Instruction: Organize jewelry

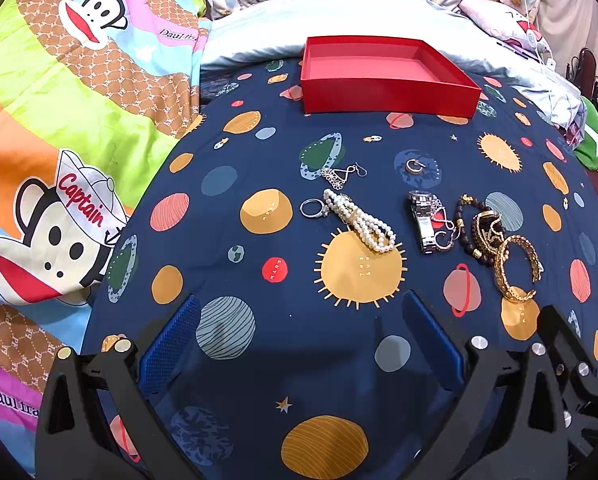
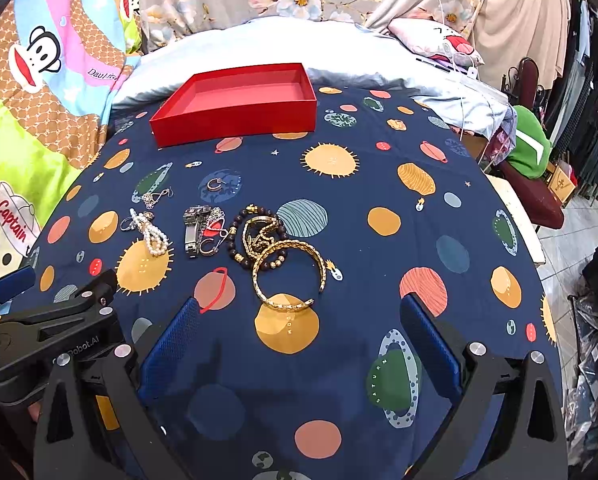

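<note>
An empty red box (image 1: 383,76) (image 2: 235,108) stands at the far side of a navy planet-print cloth. Nearer lie a pearl bracelet (image 1: 359,220) (image 2: 151,232), a silver ring (image 1: 312,208), a dangling earring (image 1: 341,174), a small hoop (image 1: 412,166) (image 2: 215,185), a silver watch (image 1: 425,220) (image 2: 193,232), a dark bead bracelet (image 1: 465,224) (image 2: 239,240) and a gold bangle (image 1: 517,268) (image 2: 289,276). My left gripper (image 1: 299,344) is open and empty, short of the pearls. My right gripper (image 2: 299,344) is open and empty, just short of the bangle.
A cartoon monkey quilt (image 1: 59,140) lies on the left. A pale blue pillow (image 2: 259,48) lies behind the box. A green cap (image 2: 531,148) and a dark red chair (image 2: 535,196) stand past the right edge, with hanging clothes (image 2: 587,80) beyond.
</note>
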Available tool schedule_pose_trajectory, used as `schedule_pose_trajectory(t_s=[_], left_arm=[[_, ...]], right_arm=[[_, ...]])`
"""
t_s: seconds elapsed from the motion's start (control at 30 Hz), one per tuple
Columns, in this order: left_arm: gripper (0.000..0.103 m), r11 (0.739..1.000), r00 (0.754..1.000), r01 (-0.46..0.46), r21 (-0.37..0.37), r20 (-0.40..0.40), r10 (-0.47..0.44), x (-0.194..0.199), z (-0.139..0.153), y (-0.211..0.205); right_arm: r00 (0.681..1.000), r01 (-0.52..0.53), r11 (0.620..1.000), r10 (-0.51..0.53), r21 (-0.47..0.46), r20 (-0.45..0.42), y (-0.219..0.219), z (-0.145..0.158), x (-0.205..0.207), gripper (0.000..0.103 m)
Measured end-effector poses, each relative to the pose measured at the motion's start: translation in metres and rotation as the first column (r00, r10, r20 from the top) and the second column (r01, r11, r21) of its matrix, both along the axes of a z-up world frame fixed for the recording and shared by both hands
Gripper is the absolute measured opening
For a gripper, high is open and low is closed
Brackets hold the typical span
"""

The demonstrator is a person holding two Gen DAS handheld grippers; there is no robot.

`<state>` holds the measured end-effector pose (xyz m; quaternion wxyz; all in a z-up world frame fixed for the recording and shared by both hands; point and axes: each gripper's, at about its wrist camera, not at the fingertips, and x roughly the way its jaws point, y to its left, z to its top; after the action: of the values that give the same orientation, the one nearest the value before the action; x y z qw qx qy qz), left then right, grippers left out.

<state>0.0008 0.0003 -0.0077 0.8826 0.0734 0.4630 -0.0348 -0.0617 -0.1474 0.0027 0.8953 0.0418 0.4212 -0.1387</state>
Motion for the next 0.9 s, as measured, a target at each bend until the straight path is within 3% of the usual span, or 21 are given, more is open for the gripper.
schedule_pose_trajectory(t_s=[0.9], left_arm=[[0.098,1.000,1.000,0.002,0.005,-0.016,-0.002,0.002,-0.010,0.001]], right_arm=[[1.000,0.001,1.000,-0.001,0.007,-0.013,-0.002,-0.012,-0.002,0.098]])
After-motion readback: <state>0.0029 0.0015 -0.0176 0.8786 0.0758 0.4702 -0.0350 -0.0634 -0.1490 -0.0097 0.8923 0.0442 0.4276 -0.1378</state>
